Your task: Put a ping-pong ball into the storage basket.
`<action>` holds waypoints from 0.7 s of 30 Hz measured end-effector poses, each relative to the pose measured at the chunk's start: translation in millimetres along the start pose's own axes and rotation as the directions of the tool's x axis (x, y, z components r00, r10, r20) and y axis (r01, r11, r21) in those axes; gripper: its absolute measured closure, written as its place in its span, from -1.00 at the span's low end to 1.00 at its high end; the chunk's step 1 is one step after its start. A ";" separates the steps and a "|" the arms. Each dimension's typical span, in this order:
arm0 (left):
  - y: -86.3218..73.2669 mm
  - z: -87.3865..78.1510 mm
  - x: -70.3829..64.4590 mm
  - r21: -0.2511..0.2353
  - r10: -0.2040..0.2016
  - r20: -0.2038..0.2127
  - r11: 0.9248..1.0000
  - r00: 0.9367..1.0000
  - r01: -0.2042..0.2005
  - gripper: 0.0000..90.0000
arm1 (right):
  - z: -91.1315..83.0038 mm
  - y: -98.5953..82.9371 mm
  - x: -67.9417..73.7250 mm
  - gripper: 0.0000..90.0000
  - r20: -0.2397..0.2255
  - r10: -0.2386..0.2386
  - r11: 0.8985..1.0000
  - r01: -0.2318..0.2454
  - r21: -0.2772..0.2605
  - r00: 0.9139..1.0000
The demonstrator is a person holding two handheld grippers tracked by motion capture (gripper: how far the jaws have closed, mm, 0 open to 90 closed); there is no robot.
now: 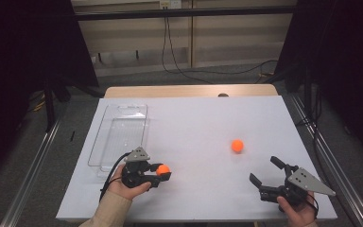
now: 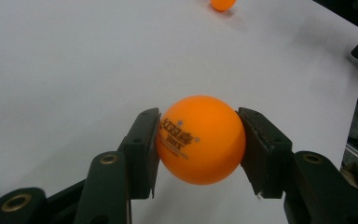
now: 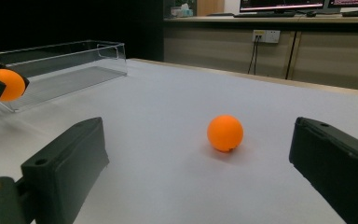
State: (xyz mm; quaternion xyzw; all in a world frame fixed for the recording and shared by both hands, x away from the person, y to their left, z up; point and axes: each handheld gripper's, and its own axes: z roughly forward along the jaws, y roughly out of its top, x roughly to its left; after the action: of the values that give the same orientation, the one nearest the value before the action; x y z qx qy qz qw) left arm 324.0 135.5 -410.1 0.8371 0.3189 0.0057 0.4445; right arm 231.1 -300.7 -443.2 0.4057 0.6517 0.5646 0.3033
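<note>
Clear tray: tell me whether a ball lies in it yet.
No, the clear tray holds nothing; one orange ball sits in the left gripper, the other ball on the table.

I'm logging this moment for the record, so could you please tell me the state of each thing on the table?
Left tool: shut on the held ball, near the tray's front end.
Held ball: clamped between both jaws, printed logo showing.
Right tool: open, holding nothing, pointed toward the loose ball.
Loose ball: resting free on the white table, touched by nothing.
Clear tray: upright, open-topped, empty.
</note>
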 end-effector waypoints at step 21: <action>5.9 -6.3 4.3 0.002 -0.027 -0.006 1.000 1.000 0.027 0.13 | -0.3 -0.3 -0.6 -0.93 0.003 0.003 1.000 -0.003 0.002 1.000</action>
State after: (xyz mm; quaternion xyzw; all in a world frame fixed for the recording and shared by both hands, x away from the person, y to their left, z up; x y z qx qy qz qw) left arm 328.8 140.1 -403.1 0.8333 0.3315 0.0020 0.4425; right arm 231.0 -301.4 -443.5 0.4075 0.6513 0.5639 0.3030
